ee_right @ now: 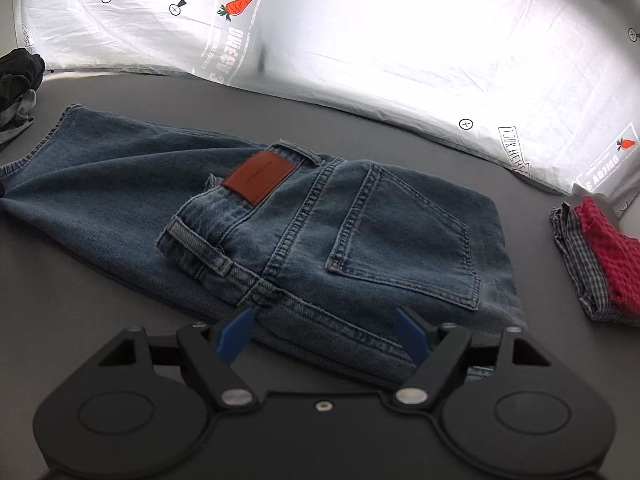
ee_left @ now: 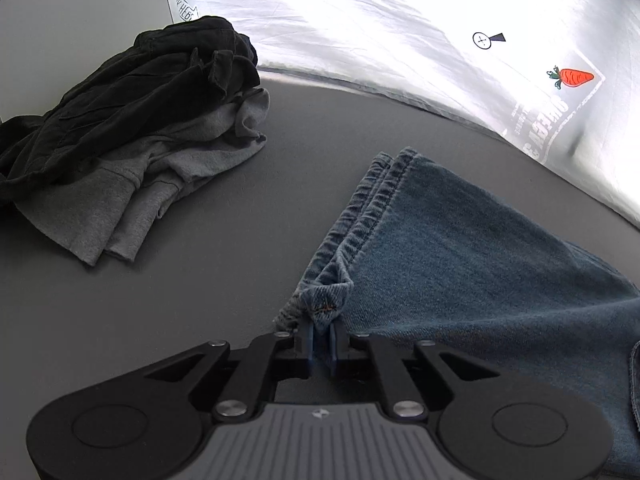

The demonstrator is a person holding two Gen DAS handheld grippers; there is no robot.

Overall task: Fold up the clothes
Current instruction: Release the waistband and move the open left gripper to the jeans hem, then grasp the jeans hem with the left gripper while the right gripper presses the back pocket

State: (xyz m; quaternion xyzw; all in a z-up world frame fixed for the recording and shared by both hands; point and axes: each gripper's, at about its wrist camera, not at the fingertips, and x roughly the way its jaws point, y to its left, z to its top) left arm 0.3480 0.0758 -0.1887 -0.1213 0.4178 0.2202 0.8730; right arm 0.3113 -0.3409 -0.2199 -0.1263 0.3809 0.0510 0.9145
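Two grippers work one pair of jeans (ee_right: 280, 216) lying on the dark table (ee_left: 200, 280), folded lengthwise with a back pocket and the brown waist patch (ee_right: 258, 176) facing up; the left gripper (ee_left: 320, 340) is pinched tight on the stacked leg hems, while the right gripper (ee_right: 326, 330) hovers with its blue pads (ee_right: 236, 334) spread wide at the waistband edge, gripping nothing; the step in hand looks like the crosswise fold, so the next move likely calls for carrying the hems over toward the waist while the right steadies or pinches the band; unfolded dark and grey clothes (ee_left: 132, 120) wait well apart.
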